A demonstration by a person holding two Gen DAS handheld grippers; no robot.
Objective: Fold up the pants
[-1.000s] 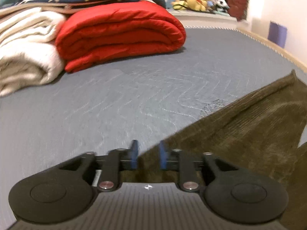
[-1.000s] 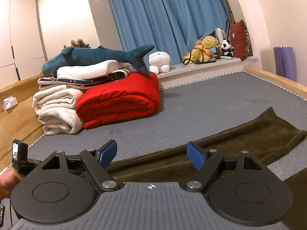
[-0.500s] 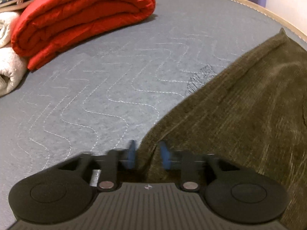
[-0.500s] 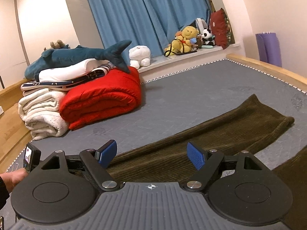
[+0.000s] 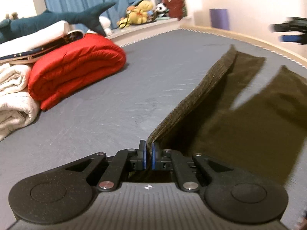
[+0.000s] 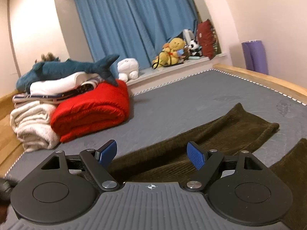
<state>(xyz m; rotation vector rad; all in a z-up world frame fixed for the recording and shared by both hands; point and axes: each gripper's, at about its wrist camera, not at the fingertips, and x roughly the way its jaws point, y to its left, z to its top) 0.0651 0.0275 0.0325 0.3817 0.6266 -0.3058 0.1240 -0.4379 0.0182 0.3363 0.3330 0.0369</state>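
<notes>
One pants [image 6: 220, 134], one red quilt [image 6: 92, 113], two tools [image 5: 148, 154] [image 6: 151, 154], one shark [image 6: 63, 70]

Pants [image 6: 220, 132] on the mattress [image 6: 191, 99], right of the folded quilt [image 6: 92, 113]; plush toys [image 6: 174, 52] perhaps on a ledge behind.

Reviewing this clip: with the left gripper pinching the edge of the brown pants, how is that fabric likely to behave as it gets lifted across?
Probably floppy: the pants drape from the left gripper in a sagging ridge. The ribbed, corduroy-like cloth looks thickish, so likely some weight and drag on the mattress. Unlikely to slip.
</notes>
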